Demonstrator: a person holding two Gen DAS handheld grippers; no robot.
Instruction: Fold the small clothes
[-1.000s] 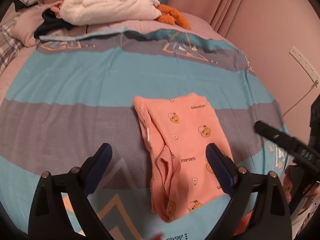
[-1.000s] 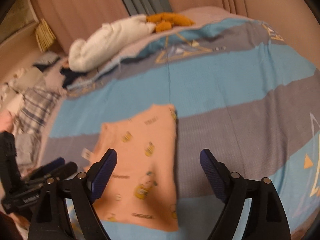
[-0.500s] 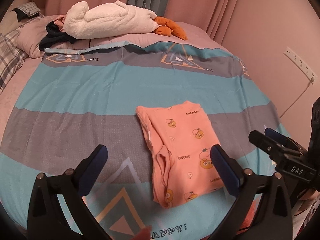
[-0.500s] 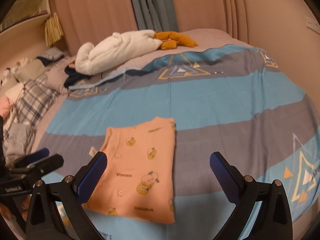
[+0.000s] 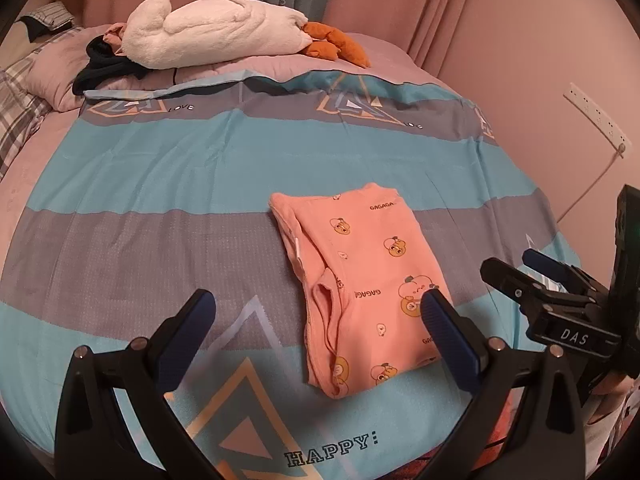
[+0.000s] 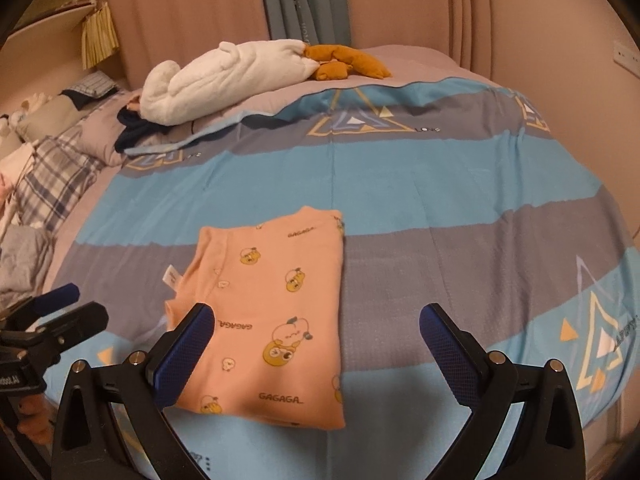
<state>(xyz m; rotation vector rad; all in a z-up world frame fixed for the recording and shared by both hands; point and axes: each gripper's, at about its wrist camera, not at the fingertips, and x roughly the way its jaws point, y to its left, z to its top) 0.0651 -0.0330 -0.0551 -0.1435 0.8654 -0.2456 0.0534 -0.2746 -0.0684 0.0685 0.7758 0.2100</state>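
A small salmon-pink garment (image 5: 360, 276) with cartoon prints lies folded into a rectangle on the striped blue and grey bedspread (image 5: 160, 184). It also shows in the right wrist view (image 6: 272, 312). My left gripper (image 5: 316, 320) is open and empty, held above the bed near the garment's near left edge. My right gripper (image 6: 312, 332) is open and empty, held above the garment's near end. The right gripper shows at the right edge of the left wrist view (image 5: 532, 276), and the left gripper at the left edge of the right wrist view (image 6: 60, 308).
A white plush goose (image 5: 208, 32) with orange feet lies at the head of the bed, beside a dark garment (image 5: 104, 68). Plaid pillows and a pile of clothes (image 6: 36, 184) sit at the left. A power strip (image 5: 596, 120) hangs on the pink wall at right.
Both grippers have drawn back and up from the garment, so more of the bed shows. The garment lies still and folded. Both stay open.
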